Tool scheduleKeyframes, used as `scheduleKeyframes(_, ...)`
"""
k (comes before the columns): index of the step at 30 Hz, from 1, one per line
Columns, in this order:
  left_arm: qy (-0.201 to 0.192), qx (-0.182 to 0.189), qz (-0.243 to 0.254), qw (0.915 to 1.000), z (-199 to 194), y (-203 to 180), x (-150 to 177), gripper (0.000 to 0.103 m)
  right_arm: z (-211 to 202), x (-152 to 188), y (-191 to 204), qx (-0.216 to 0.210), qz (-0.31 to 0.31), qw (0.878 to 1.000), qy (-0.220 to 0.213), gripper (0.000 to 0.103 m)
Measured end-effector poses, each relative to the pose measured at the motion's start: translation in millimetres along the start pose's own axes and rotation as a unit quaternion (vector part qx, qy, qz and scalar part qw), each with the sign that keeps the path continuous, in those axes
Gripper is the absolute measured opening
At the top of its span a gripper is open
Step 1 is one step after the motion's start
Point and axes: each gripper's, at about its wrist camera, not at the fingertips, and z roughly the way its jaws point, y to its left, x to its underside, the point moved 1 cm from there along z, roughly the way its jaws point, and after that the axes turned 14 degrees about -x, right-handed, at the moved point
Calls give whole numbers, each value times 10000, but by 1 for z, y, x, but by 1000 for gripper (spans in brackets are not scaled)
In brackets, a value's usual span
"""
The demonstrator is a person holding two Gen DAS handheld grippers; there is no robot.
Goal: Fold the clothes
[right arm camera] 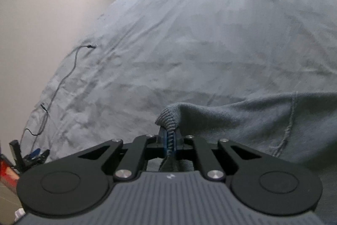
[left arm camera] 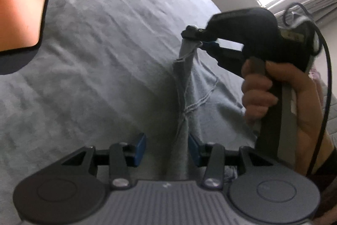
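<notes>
Sweater point(right arm camera: 242, 119) drapes between my two tongs above the bed point(right arm camera: 189, 24), its ribbed cuff pinched tight in my right tongs point(right arm camera: 169, 138). My left tongs point(left arm camera: 167, 146) stand spread, a hanging fold of the grey knit running up between the blue pads point(left arm camera: 140, 147); it brushes the right-hand one but nothing presses it. To fold well I should close the left pair on that fold at a seam, then draw both grips level and taut so the cloth drops flat without twisting. Fabric is soft fleecy knit, inside out I think, with pale loose stitching along the seams, though blur makes that uncertain. Bed cover is a wrinkled grey sheet, and a thin cable point(right arm camera: 69, 69) lies near its edge
</notes>
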Motion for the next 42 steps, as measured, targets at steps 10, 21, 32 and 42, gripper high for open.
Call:
scheduleKeyframes(10, 34, -34, -69, 10000, -9, 0, -2, 45, -7, -8, 4, -248, -156, 9996, -51, 18)
scheduleKeyframes(21, 40, -85, -235, 9997, -18, 16, -4, 36, -47, 25, -24, -133, -209, 9996, 102, 29)
scheduleKeyframes(32, -108, 249, 362, 9990, -19, -5, 10, 23, -178, 81, -90, 482, 344, 9962, -641, 38)
scheduleKeyframes(42, -119, -758, 895, 9930, -21, -15, 34, 19, -325, 156, -161, 937, 1219, 9765, -1507, 42)
